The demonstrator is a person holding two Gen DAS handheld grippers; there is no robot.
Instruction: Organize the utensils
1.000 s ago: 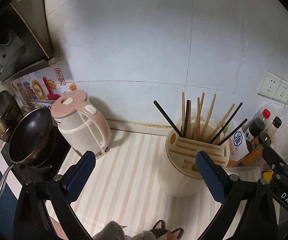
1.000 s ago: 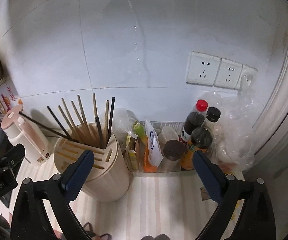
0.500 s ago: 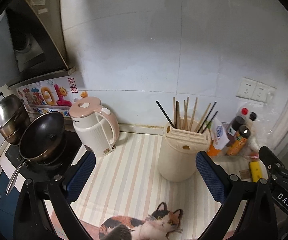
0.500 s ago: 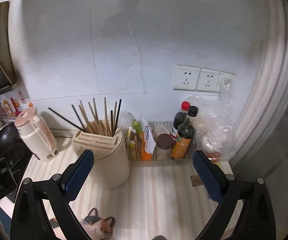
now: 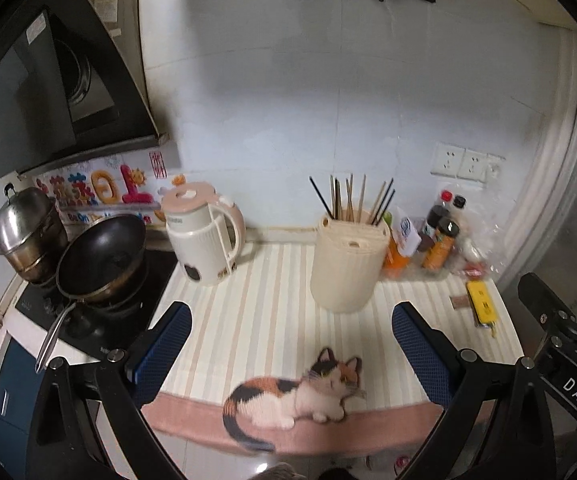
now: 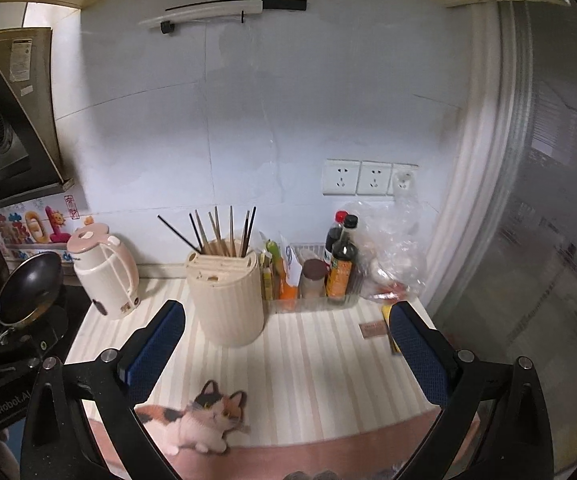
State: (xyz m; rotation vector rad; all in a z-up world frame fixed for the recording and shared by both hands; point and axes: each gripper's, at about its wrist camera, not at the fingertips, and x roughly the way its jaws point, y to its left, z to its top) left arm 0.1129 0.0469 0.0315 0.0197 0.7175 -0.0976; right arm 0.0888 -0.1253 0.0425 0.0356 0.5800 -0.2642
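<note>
Left gripper [image 5: 290, 346]: I have it wide open and empty, lower centre of its frame, over the striped mat [image 5: 272, 300].
Right gripper [image 6: 286, 344]: spread just as wide, nothing between the pads; its body also shows at the right edge of the left view.
Holder [image 5: 348, 266]: cream ribbed tub, centre right of the left view, standing on the mat – well apart from both grippers.
Chopsticks [image 5: 352, 200]: dark and pale sticks upright and fanned in the holder's rear section; the slots on its lid look empty.
Loose utensils: I see none on the mat, so I judge the sorting done or nearly so.
Kettle [image 5: 204, 234]: left of the holder, apart from it.
Pan [image 5: 102, 258]: on the hob at left, handle pointing to the lower left.
Bottles [image 6: 340, 264]: in a clear tray just right of the holder, against the wall.
Yellow item [image 5: 480, 304]: flat on the mat at right; what it is I cannot tell.
Risk – holder: a careless reach could tip it and spill the sticks, since they lean outward past the rim.
Risk – bottles: packed close beside the holder, so an open jaw coming from the right could knock one over.
</note>
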